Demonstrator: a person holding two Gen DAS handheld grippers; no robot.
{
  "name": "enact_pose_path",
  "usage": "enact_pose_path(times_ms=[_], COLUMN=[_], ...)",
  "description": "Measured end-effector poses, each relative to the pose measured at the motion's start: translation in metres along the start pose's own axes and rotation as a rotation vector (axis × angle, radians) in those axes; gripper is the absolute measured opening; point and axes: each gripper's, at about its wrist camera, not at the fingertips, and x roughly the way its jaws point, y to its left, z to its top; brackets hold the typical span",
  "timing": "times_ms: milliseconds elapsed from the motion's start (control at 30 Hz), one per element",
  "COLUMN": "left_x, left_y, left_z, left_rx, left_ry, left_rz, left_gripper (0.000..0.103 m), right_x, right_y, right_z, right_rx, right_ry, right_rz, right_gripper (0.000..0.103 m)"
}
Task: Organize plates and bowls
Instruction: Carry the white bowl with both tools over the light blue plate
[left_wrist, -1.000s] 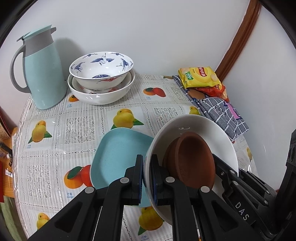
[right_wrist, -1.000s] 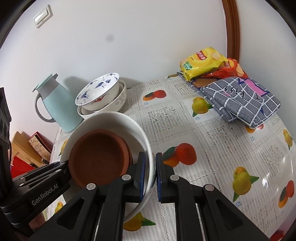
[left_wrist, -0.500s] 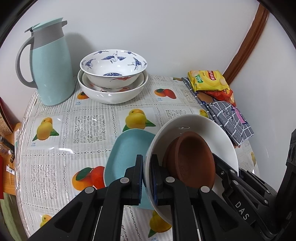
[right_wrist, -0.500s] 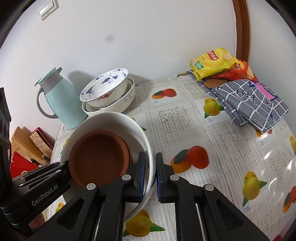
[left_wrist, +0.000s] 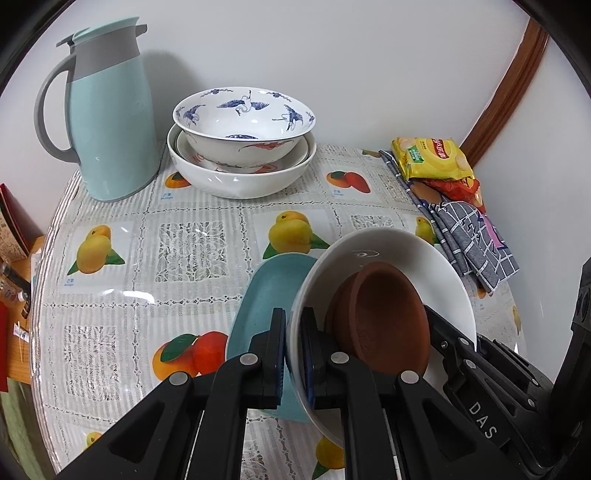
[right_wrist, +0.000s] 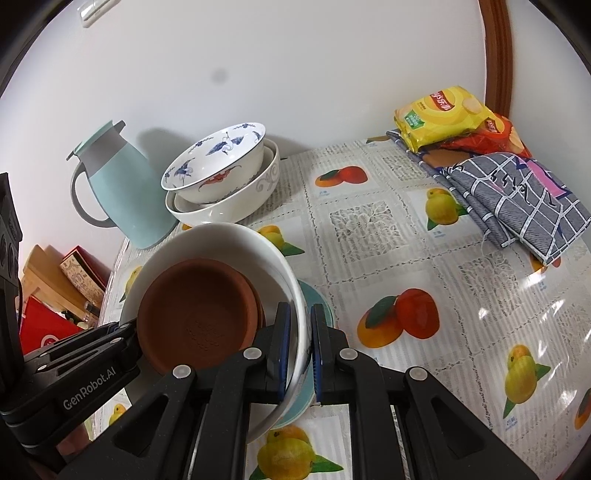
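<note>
Now both the left gripper (left_wrist: 293, 354) and right gripper (right_wrist: 301, 350) pinch the white bowl (left_wrist: 399, 254) rim. Lower it level onto the blue plate (left_wrist: 266, 295), so the brown dishes (right_wrist: 199, 314) do not slide.

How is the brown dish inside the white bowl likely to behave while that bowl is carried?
The brown dish lies loose and tilted in the white bowl, so it may slide on the glossy glaze. It looks like unglazed clay: probably brittle, apt to chip. Both grippers pinch only the bowl's rim.
</note>
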Motion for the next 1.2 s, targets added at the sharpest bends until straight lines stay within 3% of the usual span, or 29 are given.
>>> enact_pose_path(times_ms=[1200], left_x=[0.055], left_y=[0.024], left_z=[0.007], left_rx=[-0.029], left_ry=[0.095], left_rz=[0.029], left_gripper=[0.009], right_x=[0.062], right_y=[0.004], right_z=[0.000], right_rx=[0.000], right_ry=[0.093], right_rz=[0.006], right_gripper=[0.010])
